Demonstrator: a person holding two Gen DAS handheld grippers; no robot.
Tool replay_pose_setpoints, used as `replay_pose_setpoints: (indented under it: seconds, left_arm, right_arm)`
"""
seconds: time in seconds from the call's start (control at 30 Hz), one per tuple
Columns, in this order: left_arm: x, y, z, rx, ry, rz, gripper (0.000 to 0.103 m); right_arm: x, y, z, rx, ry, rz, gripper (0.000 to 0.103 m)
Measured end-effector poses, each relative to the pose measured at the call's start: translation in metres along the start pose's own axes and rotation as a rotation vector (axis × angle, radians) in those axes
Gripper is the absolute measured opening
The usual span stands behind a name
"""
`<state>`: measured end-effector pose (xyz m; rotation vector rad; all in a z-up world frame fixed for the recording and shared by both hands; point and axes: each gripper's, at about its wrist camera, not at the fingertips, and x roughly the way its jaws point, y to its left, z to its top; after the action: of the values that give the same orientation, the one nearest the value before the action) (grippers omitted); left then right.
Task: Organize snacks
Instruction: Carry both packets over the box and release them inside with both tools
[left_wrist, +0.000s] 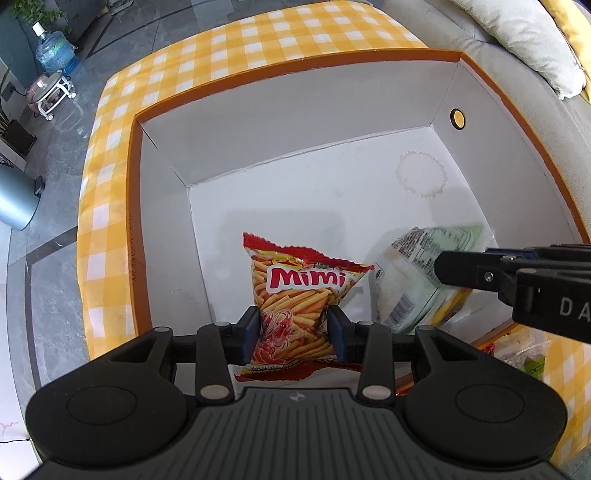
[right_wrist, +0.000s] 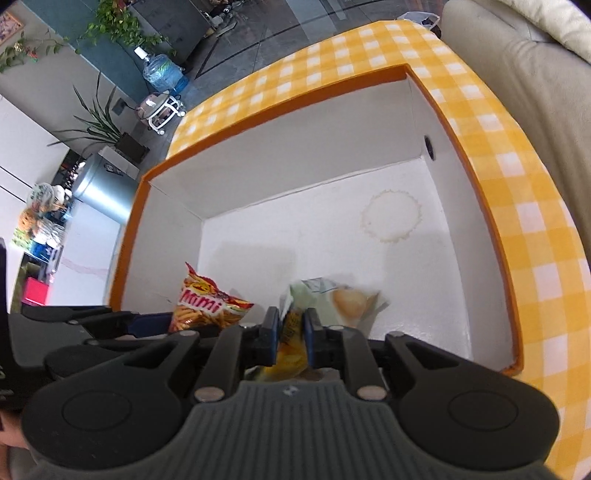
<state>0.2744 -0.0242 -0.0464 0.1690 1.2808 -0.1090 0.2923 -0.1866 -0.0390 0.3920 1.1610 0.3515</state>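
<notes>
A large box with an orange rim (left_wrist: 295, 70) (right_wrist: 273, 107) and a white inside stands on a yellow checked cloth. My left gripper (left_wrist: 293, 332) (right_wrist: 147, 319) is inside it at the near left, shut on a red Mimi stick-snack bag (left_wrist: 303, 295) (right_wrist: 210, 306), whose bottom rests on the box floor. To its right, my right gripper (right_wrist: 291, 328) (left_wrist: 448, 267) points down into the box. A pale green and yellow chip bag (left_wrist: 417, 273) (right_wrist: 347, 301) lies between its pads. That bag is blurred while the fingers are sharp, so it looks loose.
The far half of the box floor (left_wrist: 332, 192) is bare apart from a ring stain (left_wrist: 421, 175). More snack packets (left_wrist: 524, 350) lie on the cloth outside the box's near right corner. A grey sofa (left_wrist: 498, 40) runs along the right; floor lies to the left.
</notes>
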Motion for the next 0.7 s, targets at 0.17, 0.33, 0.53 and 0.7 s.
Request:
replay_pose_setpoints:
  seconds: [0.17,0.33,0.53,0.7]
  left_arm:
    - [-0.010,0.000,-0.003,0.005,-0.024,-0.007,0.052]
    - [-0.028,0.000,-0.007,0.007,-0.068,-0.005,0.058]
    - [-0.066,-0.001,-0.024,0.005,-0.189,-0.019,0.060]
    - [-0.100,-0.004,-0.048,-0.008,-0.312,-0.022,0.061]
  right_arm:
    - [-0.009,0.003,0.002,-0.012,-0.024,-0.009,0.025]
    - [-0.021,0.008,0.000,-0.023,-0.056,-0.029,0.030]
    - [-0.045,0.014,-0.003,-0.016,-0.104,-0.056,0.038]
    - [-0.076,0.033,-0.015,-0.078,-0.186,-0.101,0.042]
